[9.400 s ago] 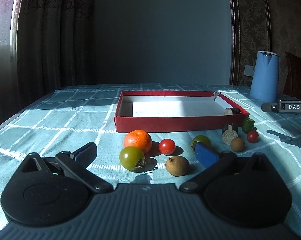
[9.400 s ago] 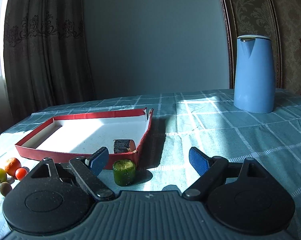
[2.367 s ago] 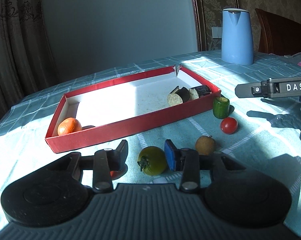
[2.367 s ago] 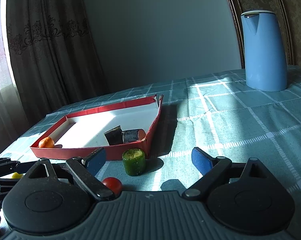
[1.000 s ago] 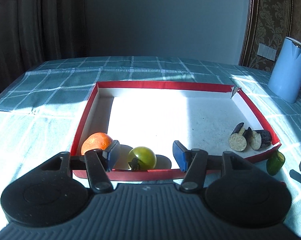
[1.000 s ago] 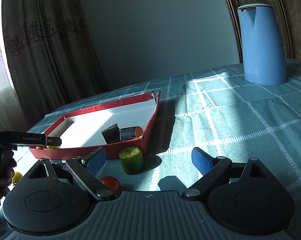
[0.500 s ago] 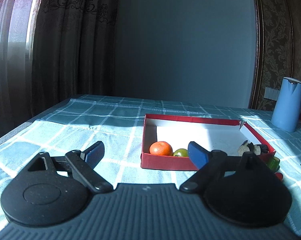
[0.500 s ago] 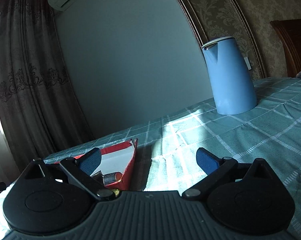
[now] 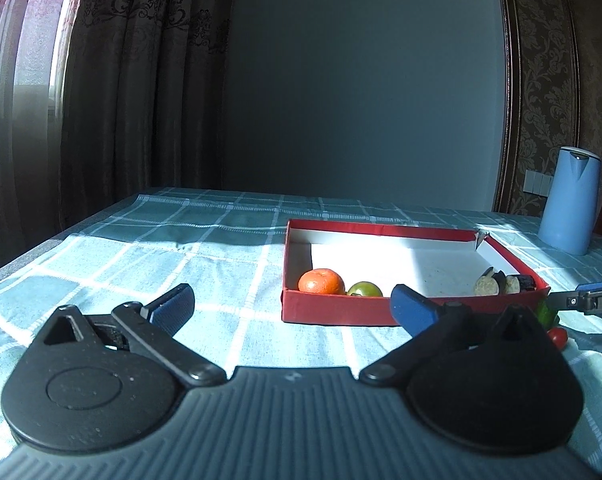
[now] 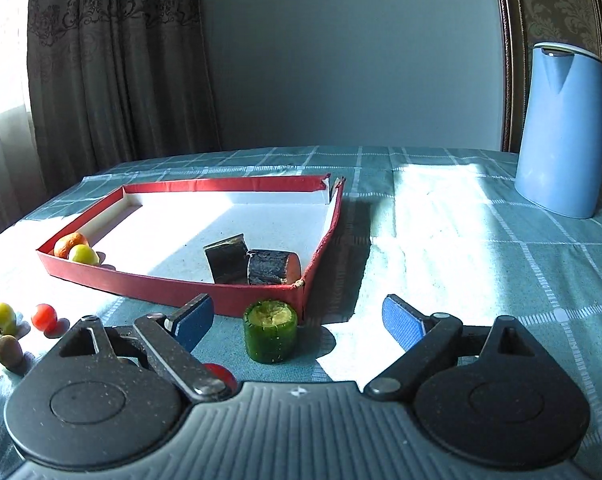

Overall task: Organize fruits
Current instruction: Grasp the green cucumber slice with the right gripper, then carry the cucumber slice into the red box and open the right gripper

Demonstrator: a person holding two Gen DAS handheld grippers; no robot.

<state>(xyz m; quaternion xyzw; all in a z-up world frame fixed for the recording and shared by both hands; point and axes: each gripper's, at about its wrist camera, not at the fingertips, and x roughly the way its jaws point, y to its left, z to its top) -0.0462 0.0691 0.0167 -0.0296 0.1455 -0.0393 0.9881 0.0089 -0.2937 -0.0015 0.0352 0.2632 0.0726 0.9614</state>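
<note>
Only the right wrist view shows loose tomatoes (image 10: 3,317) lower left; cucumber chunk (image 10: 269,335) sits between the right gripper's (image 10: 297,320) spread, empty fingers, just narrowing; left gripper (image 9: 291,304) gapes empty beside the red tray (image 9: 341,314)

Home dining rm, curtains (image 9: 133,80), tablecloth (image 9: 221,248), kettle (image 10: 561,132)

Red tomato (image 10: 219,373) mostly hidden behind right gripper's housing. In left wrist view, cucumber piece (image 9: 543,313) and a red tomato (image 9: 557,336) half hidden behind left gripper's finger. Right gripper (image 9: 593,300) cut off by picture edge. Tray's (image 9: 333,316) near wall hides fruit bottoms.
</note>
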